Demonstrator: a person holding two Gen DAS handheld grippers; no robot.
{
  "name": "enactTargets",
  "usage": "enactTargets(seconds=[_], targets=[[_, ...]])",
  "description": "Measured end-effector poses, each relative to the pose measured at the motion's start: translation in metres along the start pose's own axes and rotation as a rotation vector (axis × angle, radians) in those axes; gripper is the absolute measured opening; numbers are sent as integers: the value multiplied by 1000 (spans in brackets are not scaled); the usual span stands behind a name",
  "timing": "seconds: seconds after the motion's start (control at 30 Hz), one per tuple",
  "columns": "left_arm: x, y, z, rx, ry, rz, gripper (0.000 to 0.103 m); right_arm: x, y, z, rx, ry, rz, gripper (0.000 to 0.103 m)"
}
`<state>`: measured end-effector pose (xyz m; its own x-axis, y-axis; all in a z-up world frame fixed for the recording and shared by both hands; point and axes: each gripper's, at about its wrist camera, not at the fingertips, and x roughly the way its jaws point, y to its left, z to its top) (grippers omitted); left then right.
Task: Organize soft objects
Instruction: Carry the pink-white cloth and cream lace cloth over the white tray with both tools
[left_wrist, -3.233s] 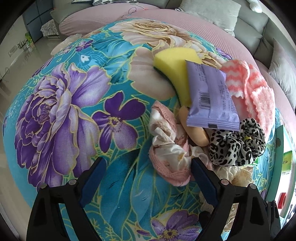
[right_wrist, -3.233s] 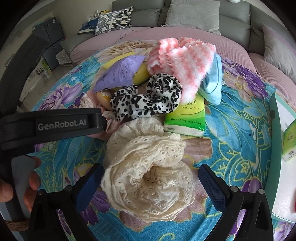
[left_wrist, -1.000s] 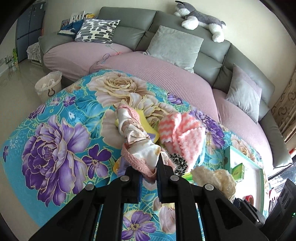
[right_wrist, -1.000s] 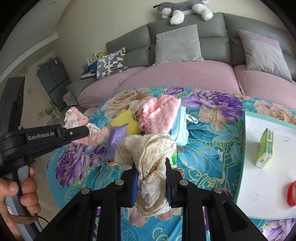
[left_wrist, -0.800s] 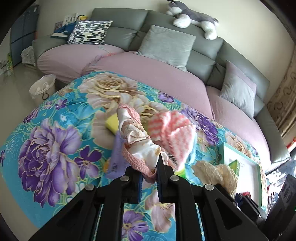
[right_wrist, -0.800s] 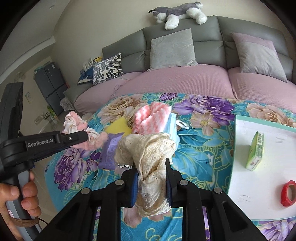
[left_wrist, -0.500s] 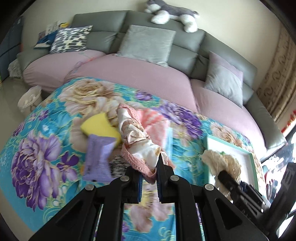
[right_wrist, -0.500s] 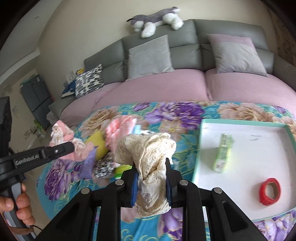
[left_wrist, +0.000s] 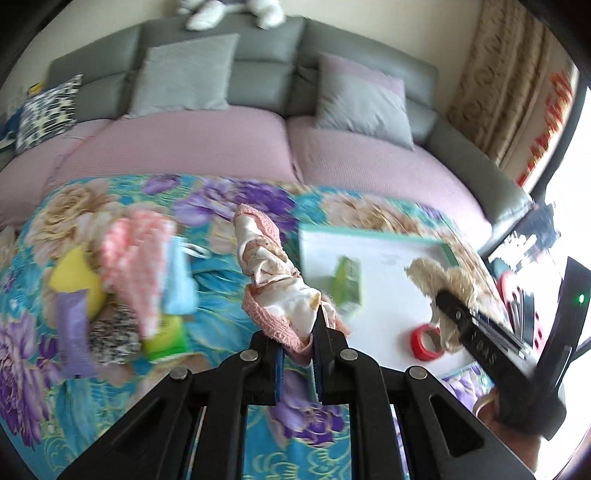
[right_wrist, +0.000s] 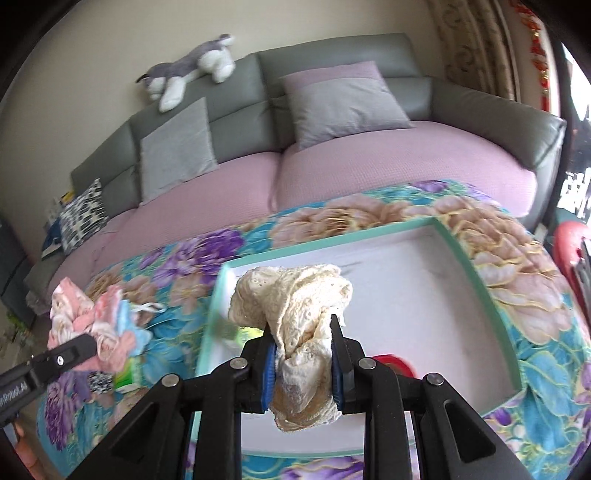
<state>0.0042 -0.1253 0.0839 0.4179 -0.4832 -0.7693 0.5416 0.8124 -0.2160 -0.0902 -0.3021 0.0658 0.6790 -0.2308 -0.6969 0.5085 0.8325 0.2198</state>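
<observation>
Left wrist view
- Left gripper (left_wrist: 299, 326): I see my jaws pinched tight on the pink-trimmed cloth (left_wrist: 275, 284), which stands up out of them in a twisted bunch.
- Landmark: the white tray (left_wrist: 384, 273) with a teal rim, lying on the flowered cover (left_wrist: 221, 321).
- Pink-trimmed cloth, place: held up in the air just left of the tray's left edge.
- Right gripper (left_wrist: 441, 301): reaching in over the tray's right part, its jaws closed on the cream lace cloth (left_wrist: 439, 280).
- In the tray: a green pack (left_wrist: 347, 284) near its left side; a red tape ring (left_wrist: 424, 341) at its near edge, below the lace.
- Left of the tray: a blurred heap with a pink-and-white knit piece (left_wrist: 136, 258), a yellow sponge (left_wrist: 74, 275), a purple packet (left_wrist: 72, 332), a light blue piece (left_wrist: 179, 277) and a green tissue pack (left_wrist: 166, 338).
- Beyond the tray: a grey sofa (left_wrist: 258, 85) with pink seat covers.

Right wrist view
- Right gripper (right_wrist: 301, 334): my jaws stand narrow, clamped on the cream lace cloth (right_wrist: 295, 306), which bulges above them and hangs below.
- Cream lace cloth, place: in the air over the tray (right_wrist: 461, 295), toward its left half.
- Red tape ring (right_wrist: 395, 360): in the tray, partly hidden behind my right finger.
- Left gripper (right_wrist: 90, 347): left of the tray, over the flowered cover (right_wrist: 524, 295), holding the pink-trimmed cloth (right_wrist: 72, 314).
- Behind the tray: the sofa (right_wrist: 332, 66), a plush dog (right_wrist: 192, 77) on its back.
</observation>
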Motion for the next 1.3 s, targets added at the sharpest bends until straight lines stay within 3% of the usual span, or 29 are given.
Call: enactTargets(seconds=[0.37,0.53,1.1,1.2,1.27,1.3], targets=[[51,-69,-9,157,138,-111,13,6,-55,4,105,2,-103,25],[80,-79,-16,177,204,-96,13,10,-68,3,143,8,-102,25],[124,-97,-4,182,195,-114,14,24,-91,4,178,28,-164,28],[123,-97,-5,188,191,-100,25,25,-91,4,176,31,-167,33],[120,-97,-4,189,181,-94,43,26,-92,4,174,32,-179,45],[118,-96,-4,188,170,-96,45,26,-92,4,177,33,-182,54]])
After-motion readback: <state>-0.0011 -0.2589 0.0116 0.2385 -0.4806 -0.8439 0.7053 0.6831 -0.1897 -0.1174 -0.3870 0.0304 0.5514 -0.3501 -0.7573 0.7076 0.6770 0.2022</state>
